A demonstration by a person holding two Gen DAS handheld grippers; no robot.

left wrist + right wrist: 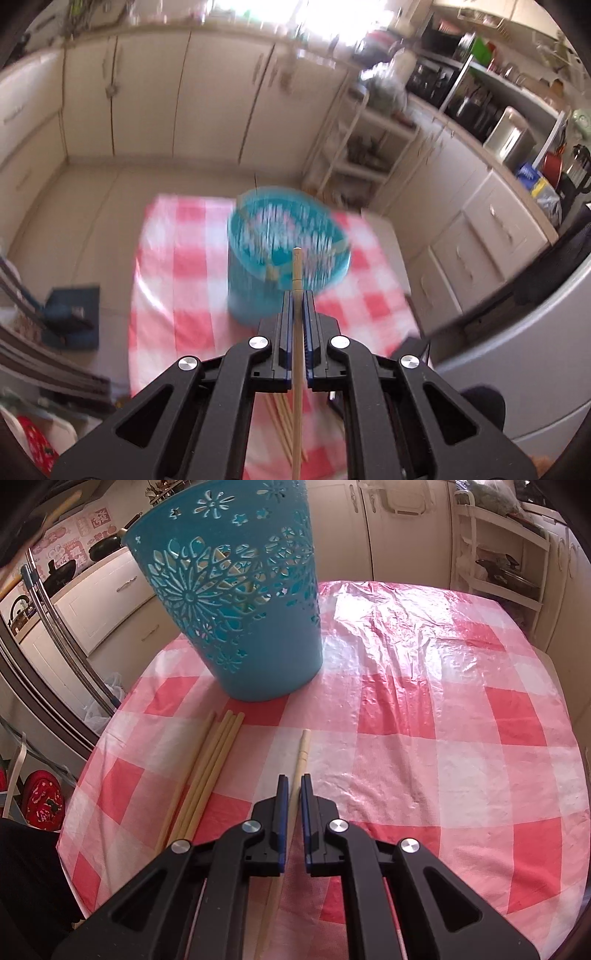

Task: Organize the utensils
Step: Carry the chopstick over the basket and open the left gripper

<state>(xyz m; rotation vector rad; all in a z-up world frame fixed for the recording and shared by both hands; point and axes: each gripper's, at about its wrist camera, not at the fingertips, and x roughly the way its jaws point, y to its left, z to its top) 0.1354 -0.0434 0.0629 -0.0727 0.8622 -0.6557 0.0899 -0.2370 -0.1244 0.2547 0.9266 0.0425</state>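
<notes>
My left gripper [297, 293] is shut on a pale wooden chopstick [297, 266] and holds it high over the table. The chopstick's tip points at the rim of the blue cut-out plastic basket [251, 295], which is blurred. More chopsticks [284, 417] lie on the cloth below that gripper. In the right wrist view the basket [240, 609] stands upright at the far left of the table. My right gripper [294, 777] sits low over the cloth, shut on another chopstick [303, 749] that points toward the basket. Several loose chopsticks [207, 768] lie side by side to its left.
A red-and-white checked plastic cloth [406, 738] covers the table. Cream cabinets line the walls, with a white open shelf rack [354, 147] in the corner. A counter with appliances [509, 136] runs along the right. A blue dustpan [74, 317] lies on the floor at left.
</notes>
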